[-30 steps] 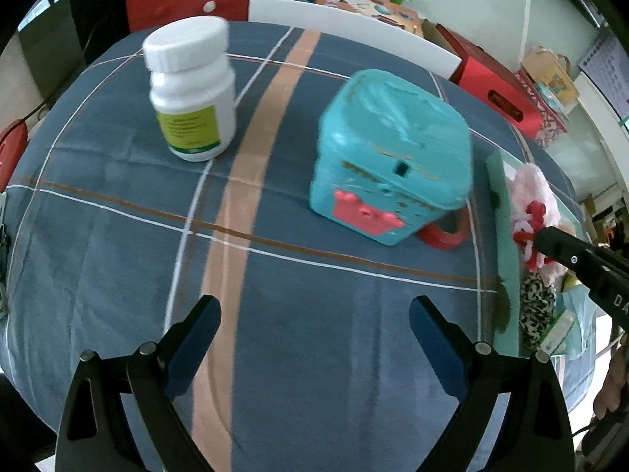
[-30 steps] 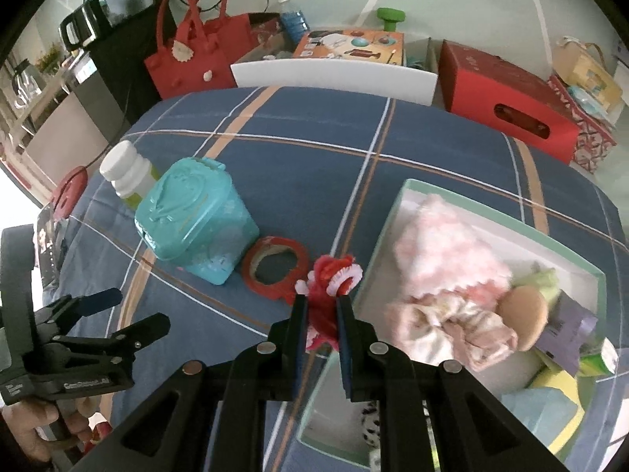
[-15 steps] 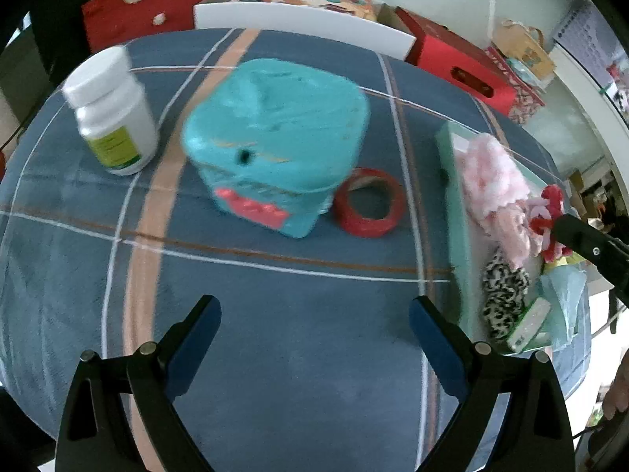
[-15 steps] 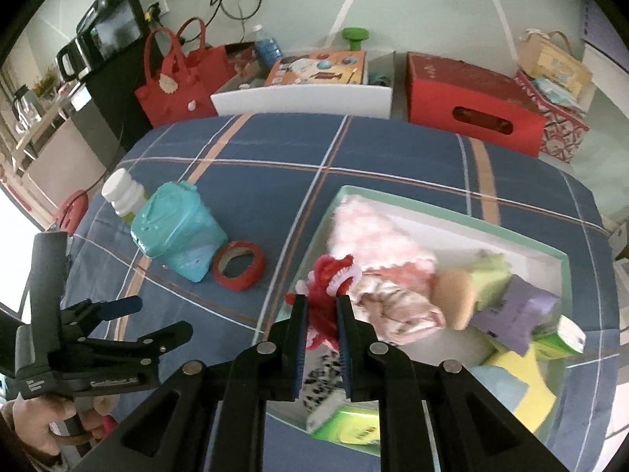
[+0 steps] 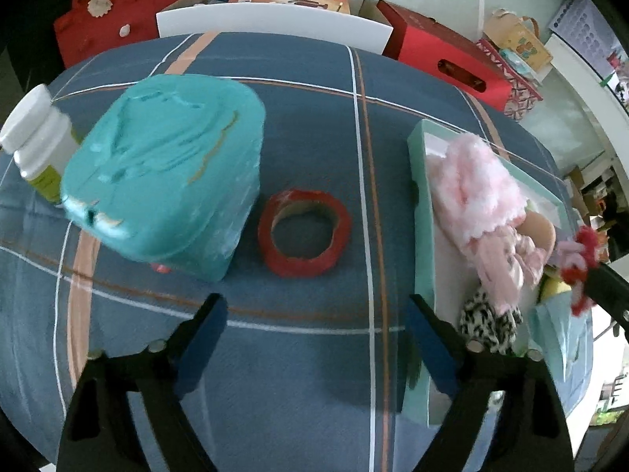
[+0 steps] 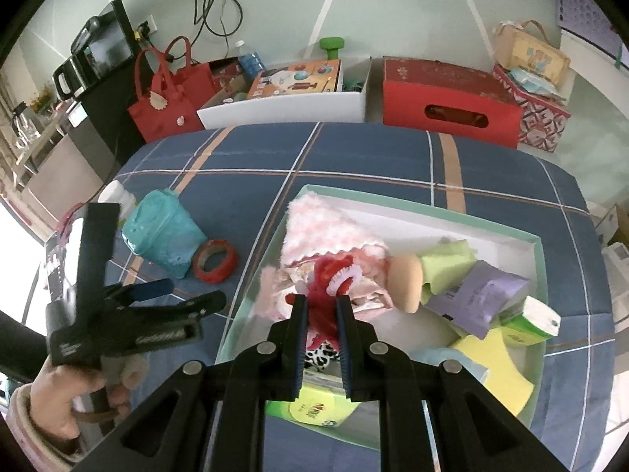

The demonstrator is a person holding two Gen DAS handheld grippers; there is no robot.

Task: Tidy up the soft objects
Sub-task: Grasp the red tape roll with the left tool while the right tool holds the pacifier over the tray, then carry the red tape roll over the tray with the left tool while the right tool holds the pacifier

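Observation:
My right gripper (image 6: 321, 306) is shut on a small red and white plush toy (image 6: 329, 280) and holds it above the mint green tray (image 6: 537, 263), over the pink fluffy cloth (image 6: 314, 224) and pink doll clothes. The toy also shows at the right edge of the left wrist view (image 5: 578, 263). The tray (image 5: 422, 212) holds several soft things, among them a leopard-print piece (image 5: 487, 320). My left gripper (image 5: 314, 322) is open and empty above the blue plaid tablecloth, just short of a red tape roll (image 5: 304, 232).
A teal plastic box (image 5: 165, 169) and a white pill bottle (image 5: 35, 137) stand left of the tape roll. The tray also holds a purple packet (image 6: 479, 299), green tissue packs (image 6: 530, 322), a yellow sponge (image 6: 499, 369). Red boxes and bags stand beyond the table.
My right gripper carried the red plush toy from beside the tape roll to above the tray. My left gripper swung right, now facing the tape roll and tray edge.

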